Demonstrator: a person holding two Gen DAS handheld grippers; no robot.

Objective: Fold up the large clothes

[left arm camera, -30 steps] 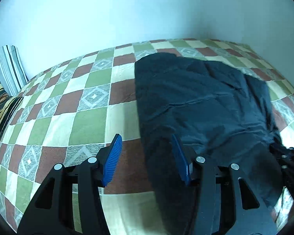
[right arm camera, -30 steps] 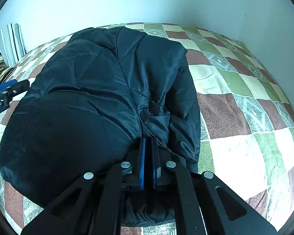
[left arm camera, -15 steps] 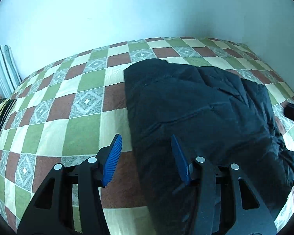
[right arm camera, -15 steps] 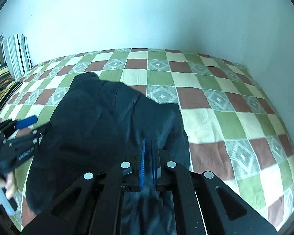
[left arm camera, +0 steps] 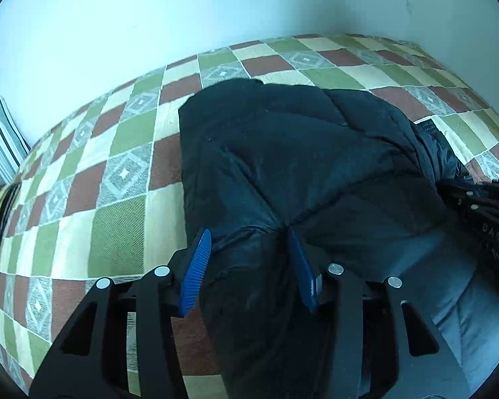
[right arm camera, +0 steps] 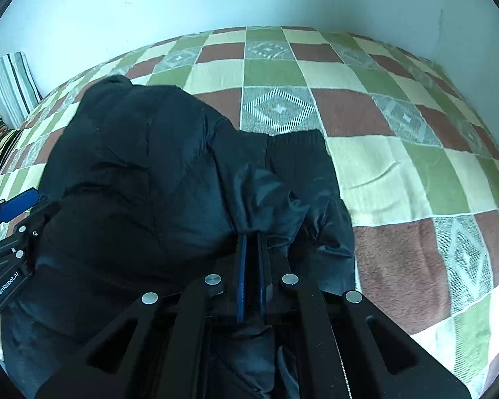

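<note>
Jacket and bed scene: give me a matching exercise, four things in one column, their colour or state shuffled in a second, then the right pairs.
Things:
1. jacket
2. bedspread
3. left gripper
4. right gripper

States:
A. clamped shut on fabric
B. green, brown and cream checks
C. jaws closing around a fold
D. dark, quilted, lying bunched

Pairs: 1-D, 2-B, 3-C, 4-A

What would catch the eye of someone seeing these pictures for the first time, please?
A bulky black quilted jacket fills the middle of both views, lying on a bedspread chequered in green, cream and red-brown. The right gripper is shut on the jacket's near edge, while the left gripper has a fold of it between its closing jaws. A striped cushion stands at the far left against the pale wall.
</note>
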